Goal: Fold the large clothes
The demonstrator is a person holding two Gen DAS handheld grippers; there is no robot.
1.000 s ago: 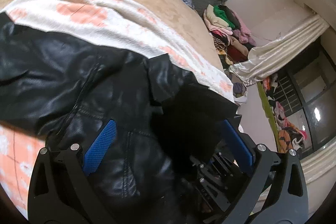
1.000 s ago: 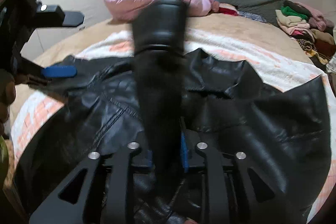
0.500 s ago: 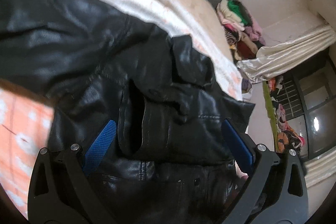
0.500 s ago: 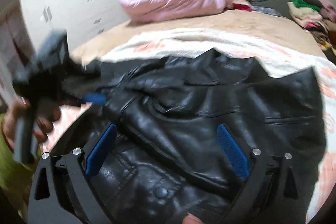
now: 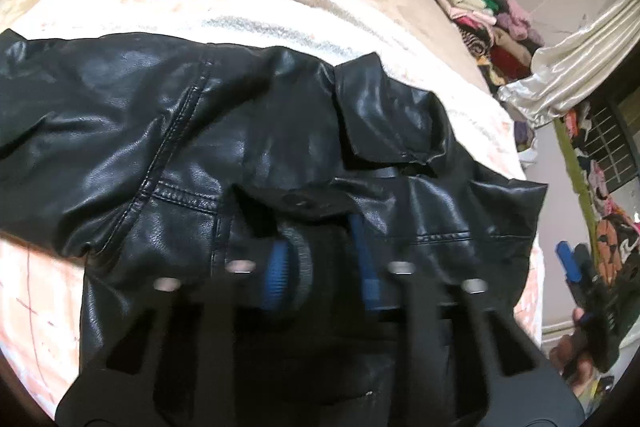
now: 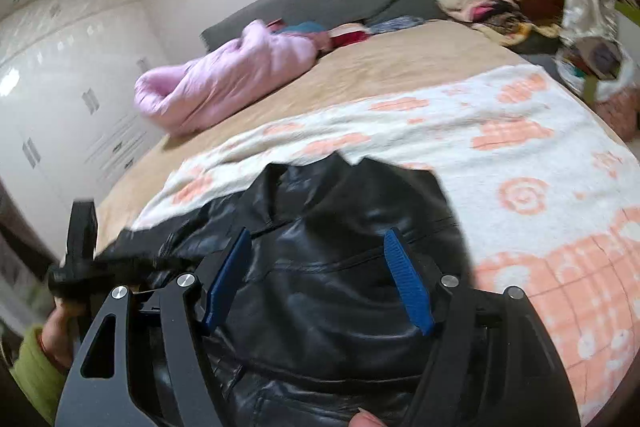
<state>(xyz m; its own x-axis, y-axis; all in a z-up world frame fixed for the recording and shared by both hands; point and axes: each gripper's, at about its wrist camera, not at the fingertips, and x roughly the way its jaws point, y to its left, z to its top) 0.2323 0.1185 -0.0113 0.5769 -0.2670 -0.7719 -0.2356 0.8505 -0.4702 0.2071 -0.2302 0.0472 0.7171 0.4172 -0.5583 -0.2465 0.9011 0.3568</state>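
Sleeve cuff (image 5: pixel 298 259) now pinched in L tongs (image 5: pixel 320 267); just closed.

The left gripper (image 5: pixel 320 267) points steeply down, its blue pads (image 5: pixel 276 279) drawn close together after just closing, with a fold of black leather pinched between them. The right gripper (image 6: pixel 320 279) tilts downward, its jaws apart and just narrowing, nothing pressed between its blue pads (image 6: pixel 408 283). A hand (image 6: pixel 58 331) in a green sleeve (image 6: pixel 34 375) grips the left gripper's handle.
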